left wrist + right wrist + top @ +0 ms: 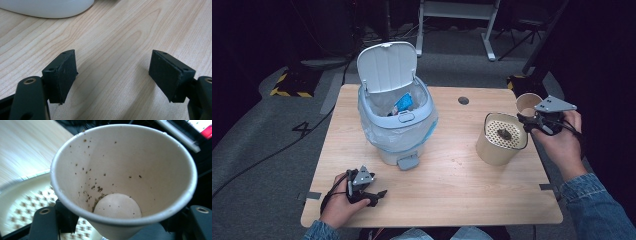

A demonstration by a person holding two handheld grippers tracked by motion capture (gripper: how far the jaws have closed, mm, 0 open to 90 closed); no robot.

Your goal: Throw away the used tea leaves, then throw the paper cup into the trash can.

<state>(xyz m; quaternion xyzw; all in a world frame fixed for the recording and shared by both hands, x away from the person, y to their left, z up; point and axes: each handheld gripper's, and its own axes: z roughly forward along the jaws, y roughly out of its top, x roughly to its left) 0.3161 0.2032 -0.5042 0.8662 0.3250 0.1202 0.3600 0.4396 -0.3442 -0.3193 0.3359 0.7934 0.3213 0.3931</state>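
Paper cup (125,182), thin and cone-shaped with brown specks stuck inside, sits pinched in the right gripper (539,122) just above the cream strainer pot (501,139) with its perforated top. Left gripper (371,194) rests gaping on woodgrain table (452,175).

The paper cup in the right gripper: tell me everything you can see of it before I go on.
The paper cup is a plain off-white cone-shaped cup with a rolled rim and flat round bottom. It looks emptied: only dark specks and a small clump of residue cling to the inner wall and base. The right gripper clamps it between its jaws, low on the wall. It is held off the table, roughly upright with its mouth tipped toward the gripper's camera, just beside the cream strainer pot at the table's right edge.
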